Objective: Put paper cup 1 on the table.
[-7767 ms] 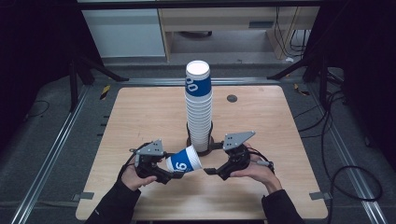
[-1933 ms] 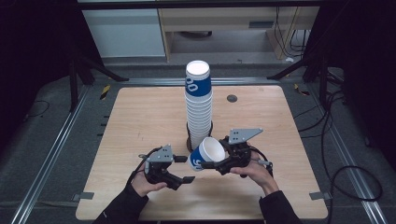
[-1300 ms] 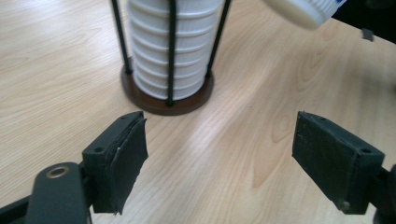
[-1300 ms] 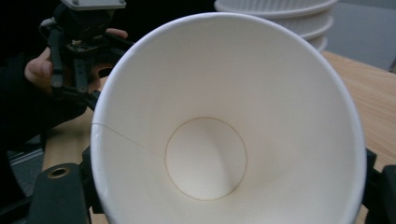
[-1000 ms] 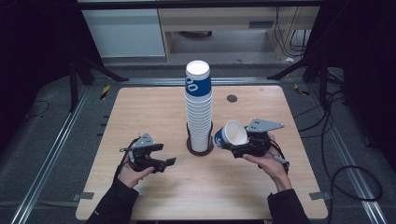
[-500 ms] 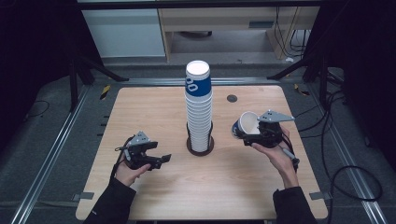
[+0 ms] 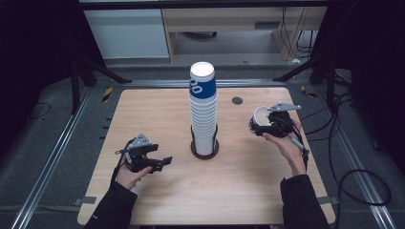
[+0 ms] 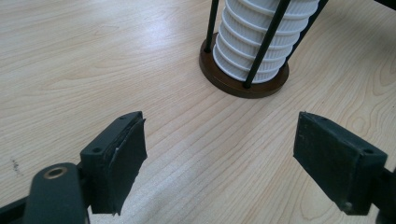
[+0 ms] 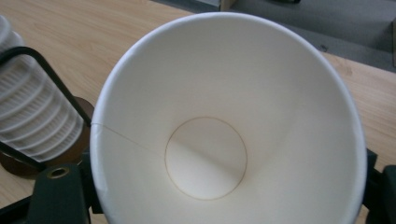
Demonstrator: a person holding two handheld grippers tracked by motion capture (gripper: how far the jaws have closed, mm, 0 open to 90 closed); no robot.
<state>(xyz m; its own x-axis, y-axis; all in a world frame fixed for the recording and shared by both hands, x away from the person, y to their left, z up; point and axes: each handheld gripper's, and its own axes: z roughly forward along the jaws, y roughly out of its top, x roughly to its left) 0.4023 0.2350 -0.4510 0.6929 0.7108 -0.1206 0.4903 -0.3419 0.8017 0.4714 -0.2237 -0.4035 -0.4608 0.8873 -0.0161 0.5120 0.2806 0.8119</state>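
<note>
Your right gripper (image 7: 265,127) pinches the cup (image 7: 260,119) between its jaws, mouth tilted up toward you, above the surface (image 7: 157,114) right of the stack (image 7: 203,114). Stack lies to the cup's left. Your left gripper (image 7: 155,162), jaws spread and empty, sits farther off.

Right gripper view: fingers (image 9: 373,186) mostly hidden behind paper cup (image 9: 224,126); cup's rim cut off at 6 o'clock. Cup stack (image 8: 266,32) cropped at 12 o'clock in left gripper view. Blue print on top cup (image 7: 202,87) unreadable.
</note>
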